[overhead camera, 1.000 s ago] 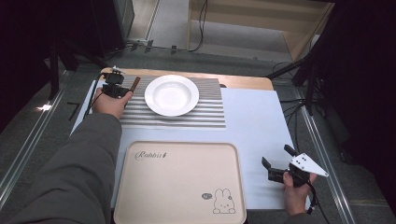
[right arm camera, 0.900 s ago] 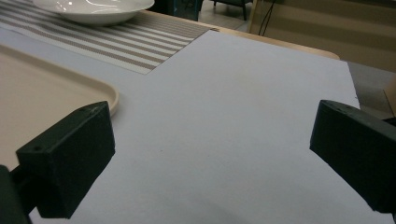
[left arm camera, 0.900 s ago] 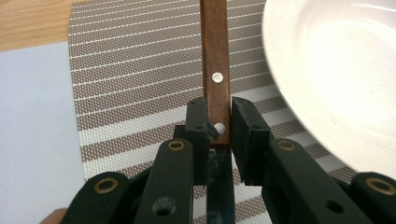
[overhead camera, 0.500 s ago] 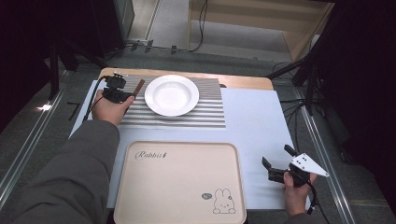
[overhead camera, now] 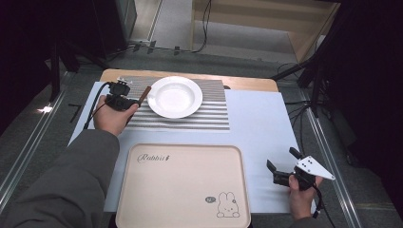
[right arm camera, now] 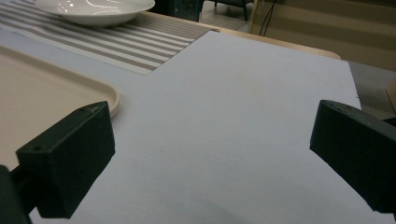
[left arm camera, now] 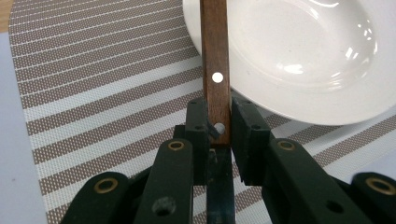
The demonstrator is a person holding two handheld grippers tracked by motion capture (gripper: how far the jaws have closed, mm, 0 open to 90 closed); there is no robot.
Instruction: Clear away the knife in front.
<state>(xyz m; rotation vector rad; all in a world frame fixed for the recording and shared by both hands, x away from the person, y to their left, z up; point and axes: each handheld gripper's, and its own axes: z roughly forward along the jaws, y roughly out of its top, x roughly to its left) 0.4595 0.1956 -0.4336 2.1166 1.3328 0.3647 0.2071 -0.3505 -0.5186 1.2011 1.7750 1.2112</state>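
Left gripper (overhead camera: 129, 99): pinching a wooden handle (left arm camera: 215, 70) between its jaws, above the striped mat (left arm camera: 102, 93).
Handle: reaches ahead of that gripper to the rim of the white plate (left arm camera: 299, 56).
Right gripper (overhead camera: 281, 166): jaws spread, nothing between them, beside the tray (overhead camera: 183, 187) on the tabletop (overhead camera: 259, 123).

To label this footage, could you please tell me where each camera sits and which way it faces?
High view: above the table's near side, looking forward and down; forearms, hands.
Left gripper view: on the left gripper, along jaws clamping a wooden handle.
Right gripper view: on the right gripper, across the table.
All share the white bowl.
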